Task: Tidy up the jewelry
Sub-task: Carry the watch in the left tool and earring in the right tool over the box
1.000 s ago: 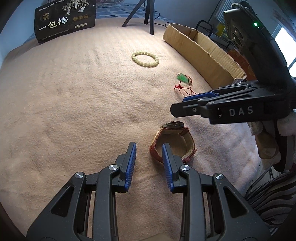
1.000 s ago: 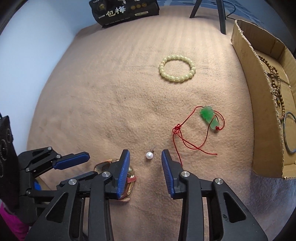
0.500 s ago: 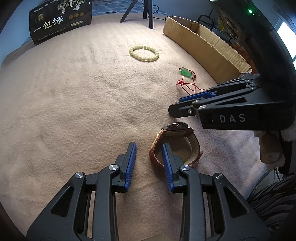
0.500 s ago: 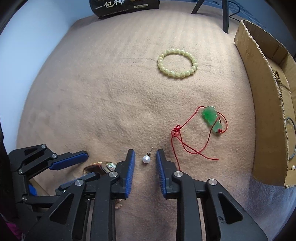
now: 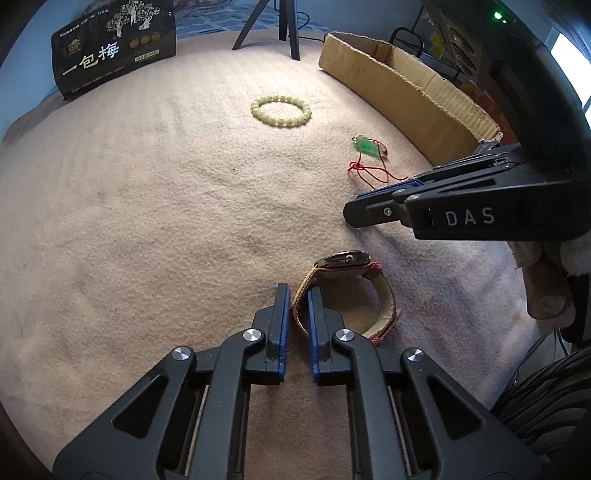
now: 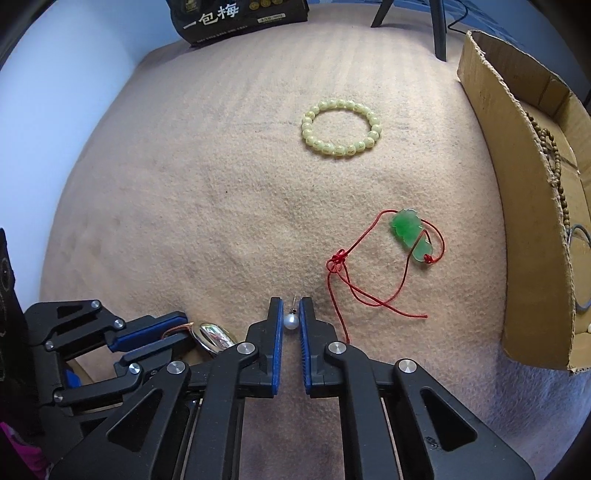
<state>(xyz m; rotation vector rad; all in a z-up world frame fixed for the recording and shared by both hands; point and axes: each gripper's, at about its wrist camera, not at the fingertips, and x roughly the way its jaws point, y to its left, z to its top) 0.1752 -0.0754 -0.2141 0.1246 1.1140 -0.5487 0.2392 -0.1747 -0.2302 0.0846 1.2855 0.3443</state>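
- Tan fleece blanket (image 6: 184, 184) covered the whole work surface, its nap rippled in faint ridges.
- A pale yellow-green bead bracelet (image 6: 340, 127) lay flat on the blanket toward the far side, well apart from both tools.
- A green pendant (image 6: 410, 232) on a tangled red cord (image 6: 354, 291) lay near the box wall; the loose end of the cord ran down just beside the right gripper's outer finger.
- A black snack bag (image 5: 110, 48) stood at the far edge, with dark tripod legs (image 5: 284, 26) beside it.
- A cardboard box (image 6: 524, 206) stood along the right edge of the blanket; inside it lay a string of brown wooden beads (image 6: 552, 162) and part of a grey ring (image 6: 581, 266), the rest hidden by the wall.
- The left gripper (image 5: 297, 295) had its jaws closed to a narrow gap, pinching one side of the strap of a watch (image 5: 347, 291) that stood on edge on the blanket, its face tipped away.
- The right gripper (image 6: 291, 308) had just closed its jaws on a small pearl earring (image 6: 290, 321), whose thin post stuck out forward between the tips.
- The two tools worked close together, the watch face showing just left of the right gripper's fingers.
- A pale-gloved hand (image 5: 543, 273) held the right gripper's handle.
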